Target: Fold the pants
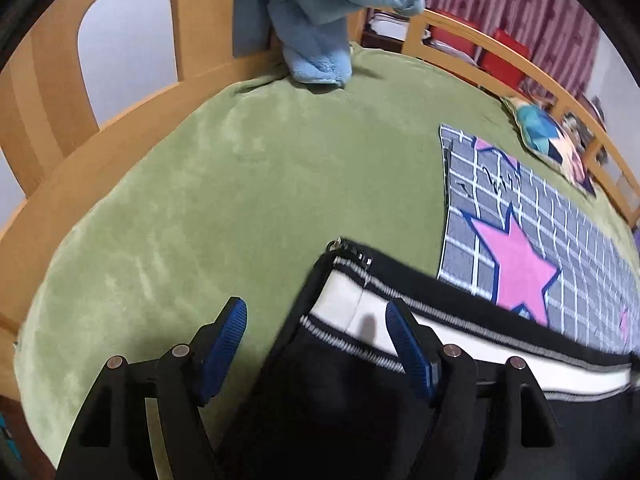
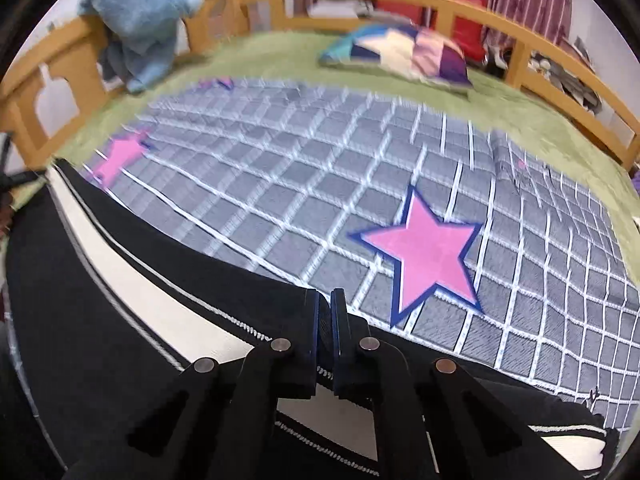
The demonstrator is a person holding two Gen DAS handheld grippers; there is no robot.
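Wooden bed frame (image 1: 60,148) rails in a mattress under a green fleece cover (image 1: 208,184). Gray grid blanket with pink stars (image 2: 360,200) lies flat over the cover's middle. Black pants with a white side stripe (image 1: 360,380) stretch along the near edge of the bed, partly overlapping the blanket's near edge; zippered cuff or hem end points toward the headboard side.

Blue plush toy (image 2: 140,20) slumps against the frame at the far corner. Patchwork pillow (image 2: 400,56) sits by the far rail. Red boxes (image 1: 506,52) stand beyond the rail, before a striped curtain.

Left gripper (image 1: 316,332): jaws spread wide, straddling the pants' end, one blue pad over green cover, the other over the white stripe. Holding nothing.

Right gripper (image 2: 328,320): jaws pressed together at the pants' far edge, apparently pinching the black fabric there; the exact bite is hidden between the pads.

Step, as judged: setting grips for a fold, one end pinched, the other not yet taken. Next move likely calls for the left jaws to close on the cuff end.

View differences: left wrist shows the zipper and bare cover; right wrist shows the blanket's full spread and the pillow face, with motion blur at the far side.
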